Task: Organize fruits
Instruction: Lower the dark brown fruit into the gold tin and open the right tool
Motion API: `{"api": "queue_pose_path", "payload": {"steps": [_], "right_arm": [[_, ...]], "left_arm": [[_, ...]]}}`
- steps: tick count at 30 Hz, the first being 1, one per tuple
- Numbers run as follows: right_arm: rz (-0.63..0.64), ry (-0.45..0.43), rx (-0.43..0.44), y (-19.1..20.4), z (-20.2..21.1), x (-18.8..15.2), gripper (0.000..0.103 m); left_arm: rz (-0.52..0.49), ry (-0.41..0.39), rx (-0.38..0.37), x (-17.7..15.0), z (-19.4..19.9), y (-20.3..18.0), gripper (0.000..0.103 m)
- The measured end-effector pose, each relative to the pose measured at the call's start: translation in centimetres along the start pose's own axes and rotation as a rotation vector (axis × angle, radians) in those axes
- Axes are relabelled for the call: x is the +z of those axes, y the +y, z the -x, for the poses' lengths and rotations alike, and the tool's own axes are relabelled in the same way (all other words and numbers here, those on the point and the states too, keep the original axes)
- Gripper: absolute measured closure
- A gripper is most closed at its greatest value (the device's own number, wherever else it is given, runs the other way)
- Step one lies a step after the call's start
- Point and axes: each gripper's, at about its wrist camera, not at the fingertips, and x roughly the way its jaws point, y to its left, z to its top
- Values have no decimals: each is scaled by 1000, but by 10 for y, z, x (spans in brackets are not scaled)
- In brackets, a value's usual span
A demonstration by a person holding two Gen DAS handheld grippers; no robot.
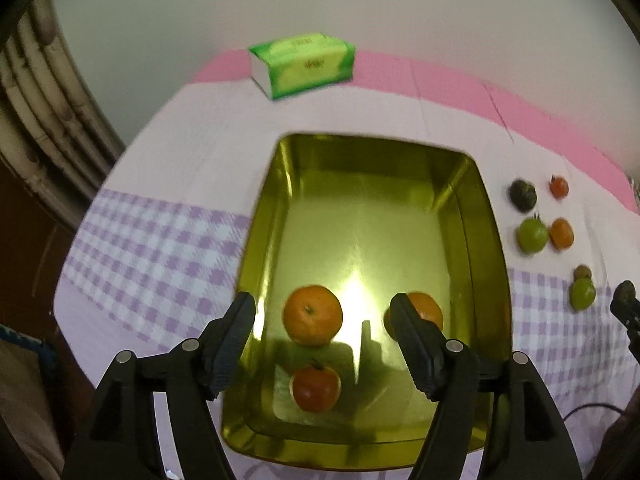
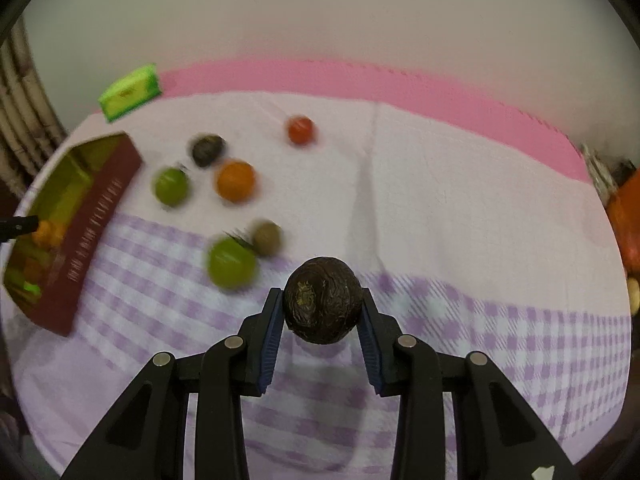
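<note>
My left gripper [image 1: 322,312] is open and empty above the near end of a gold tin tray [image 1: 486,240]. The tray holds an orange [image 1: 313,315], a second orange [image 1: 428,310] partly behind my right finger, and a red fruit [image 1: 316,388]. My right gripper [image 2: 322,304] is shut on a dark wrinkled fruit [image 2: 322,300] and holds it above the cloth. It also shows at the right edge of the left wrist view [image 1: 626,300]. Loose fruits lie on the cloth: two green ones [image 2: 171,186] [image 2: 231,268], an orange one [image 2: 235,181], a dark one [image 2: 207,150], a red one [image 2: 300,130], a brown one [image 2: 266,238].
A green tissue pack [image 1: 304,64] lies at the far edge of the table. The tray [image 2: 100,224] has a dark red outer wall and sits left of the loose fruits. The checked cloth [image 2: 480,220] covers the table. An orange object [image 2: 626,220] is at the far right.
</note>
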Motion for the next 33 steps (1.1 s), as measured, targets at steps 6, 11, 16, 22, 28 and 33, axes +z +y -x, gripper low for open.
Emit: {"api": "queue_pose_path", "payload": {"steps": [6, 11, 16, 22, 28, 33], "right_arm": [[139, -44, 174, 78, 6, 43, 69], [266, -45, 296, 156, -4, 64, 69], [337, 6, 339, 207, -32, 77, 69], [410, 83, 291, 245, -66, 79, 69], [445, 131, 263, 259, -89, 78, 69], [471, 127, 236, 265, -96, 77, 68]], "left_arm": [[64, -60, 53, 0, 21, 25, 24], [116, -62, 65, -9, 29, 47, 23], [190, -62, 95, -13, 23, 66, 23], [213, -8, 88, -14, 8, 74, 23], [199, -3, 86, -14, 5, 71, 21], [202, -2, 72, -14, 6, 69, 21]]}}
